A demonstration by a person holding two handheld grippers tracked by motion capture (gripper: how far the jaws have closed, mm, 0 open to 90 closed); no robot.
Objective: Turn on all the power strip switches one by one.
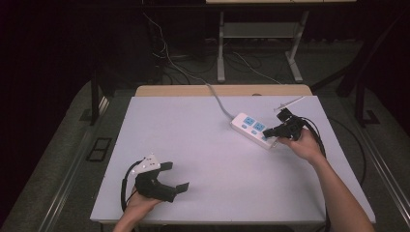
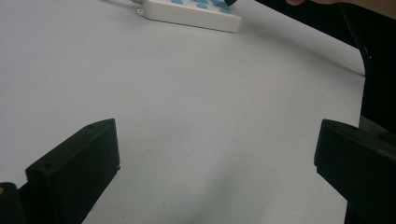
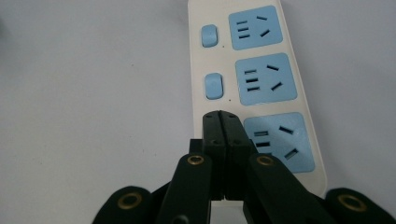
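A white power strip (image 1: 253, 129) with blue sockets and blue switches lies on the right half of the white table (image 1: 203, 159); its grey cable runs to the far edge. My right gripper (image 1: 267, 132) is shut with nothing between its jaws. In the right gripper view its tip (image 3: 221, 116) rests on the power strip (image 3: 261, 70) where the nearest switch would be, beside the nearest socket. My left gripper (image 1: 174, 176) sits open near the front left of the table. In the left gripper view its jaws stand wide apart over bare table, with the power strip (image 2: 191, 13) far ahead.
The table's front edge lies just behind my left hand. A wooden strip (image 1: 222, 90) runs along the far edge. Beyond it a metal stand (image 1: 258, 34) and loose cables (image 1: 169, 58) sit on the dark floor.
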